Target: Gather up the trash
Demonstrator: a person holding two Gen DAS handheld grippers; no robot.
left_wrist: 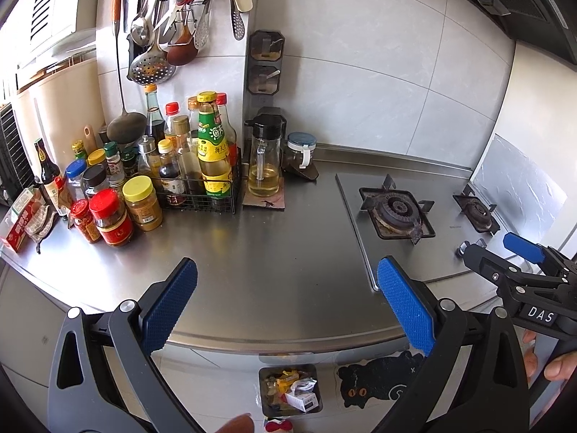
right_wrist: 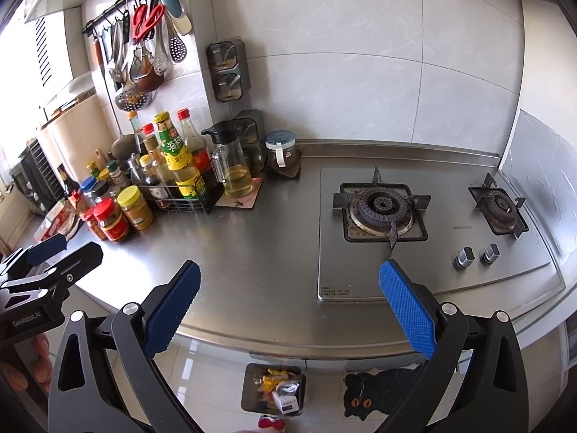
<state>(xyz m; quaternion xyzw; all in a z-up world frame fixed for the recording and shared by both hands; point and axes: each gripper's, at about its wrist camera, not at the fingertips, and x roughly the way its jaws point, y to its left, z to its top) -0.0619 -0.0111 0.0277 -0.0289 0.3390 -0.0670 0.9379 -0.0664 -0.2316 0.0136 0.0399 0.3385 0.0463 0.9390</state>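
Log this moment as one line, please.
left gripper: open, empty | right gripper: open, empty | both above steel counter | trash bin on floor, holds wrappers | counter trash: none seen

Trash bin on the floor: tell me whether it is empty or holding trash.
Holding trash. The trash bin below the counter edge shows yellow wrappers and a small white box inside.
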